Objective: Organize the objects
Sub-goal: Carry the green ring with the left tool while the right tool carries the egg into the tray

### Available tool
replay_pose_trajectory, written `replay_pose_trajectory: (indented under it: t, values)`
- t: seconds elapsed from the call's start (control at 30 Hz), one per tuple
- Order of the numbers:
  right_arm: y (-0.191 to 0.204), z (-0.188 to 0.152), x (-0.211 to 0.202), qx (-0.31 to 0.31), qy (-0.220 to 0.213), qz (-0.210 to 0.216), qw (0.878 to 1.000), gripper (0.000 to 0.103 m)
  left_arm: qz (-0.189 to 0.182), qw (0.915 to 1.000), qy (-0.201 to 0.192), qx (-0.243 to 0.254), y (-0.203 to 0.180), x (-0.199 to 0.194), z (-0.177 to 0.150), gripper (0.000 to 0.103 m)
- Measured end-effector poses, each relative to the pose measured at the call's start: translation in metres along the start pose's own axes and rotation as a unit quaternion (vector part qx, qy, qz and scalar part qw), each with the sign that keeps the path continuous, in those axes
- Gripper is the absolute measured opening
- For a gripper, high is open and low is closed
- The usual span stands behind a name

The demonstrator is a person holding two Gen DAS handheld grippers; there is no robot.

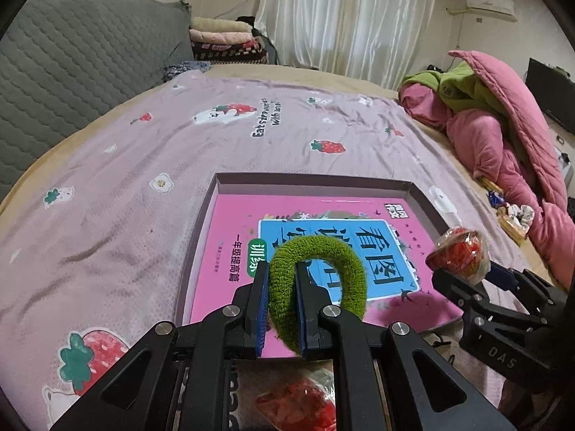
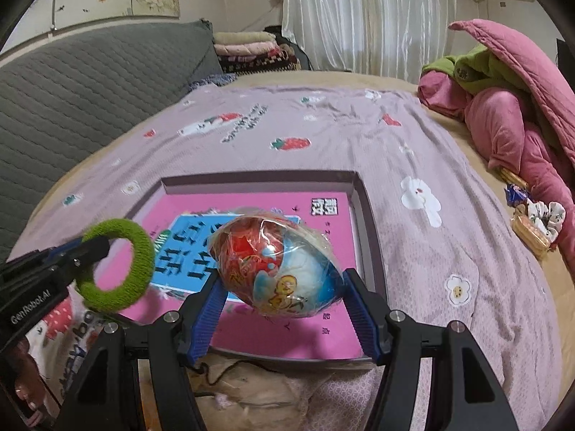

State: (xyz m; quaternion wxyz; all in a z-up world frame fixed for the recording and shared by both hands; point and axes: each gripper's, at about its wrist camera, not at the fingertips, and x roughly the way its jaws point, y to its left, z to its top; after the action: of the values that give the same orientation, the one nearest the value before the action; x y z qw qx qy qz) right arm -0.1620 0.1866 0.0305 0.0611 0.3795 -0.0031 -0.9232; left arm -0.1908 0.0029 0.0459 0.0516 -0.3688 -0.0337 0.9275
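The left gripper is clamped tight on one fuzzy green hair tie, its pads pinching the near side of the ring so the loop stands up over the tray. The right gripper grips one plastic-wrapped toy egg, red and blue, its blue pads pressing on both ends. Both tools tilt downward, side by side, just above the tray's near part.

Only the left wrist view shows a second red wrapped thing low between its own fingers, too hidden to name. Only the right wrist view shows the egg's printed side and a patch of pale fuzzy cloth under the tool.

Beneath them lies one shallow purple-walled tray with one pink book flat inside, on a lilac strawberry-print blanket. Farther right sits a heap of pink quilts with a green garment. Beyond are a grey quilted headboard, folded blankets and white curtains.
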Motion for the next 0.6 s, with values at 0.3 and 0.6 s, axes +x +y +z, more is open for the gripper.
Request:
replay_pose_trajectory:
  t: [0.3,0.6]
  values:
    - [-0.002,-0.005,0.011,-0.004,0.016,-0.01,1.0,0.065,-0.003,0.9996,0.024,0.013,0.002,0.023,0.004,0.013]
    - [-0.001,-0.01,0.02,-0.002,0.034,-0.017,0.999,0.065,0.004,0.9994,0.036,-0.001,0.009,0.033,-0.002,0.013]
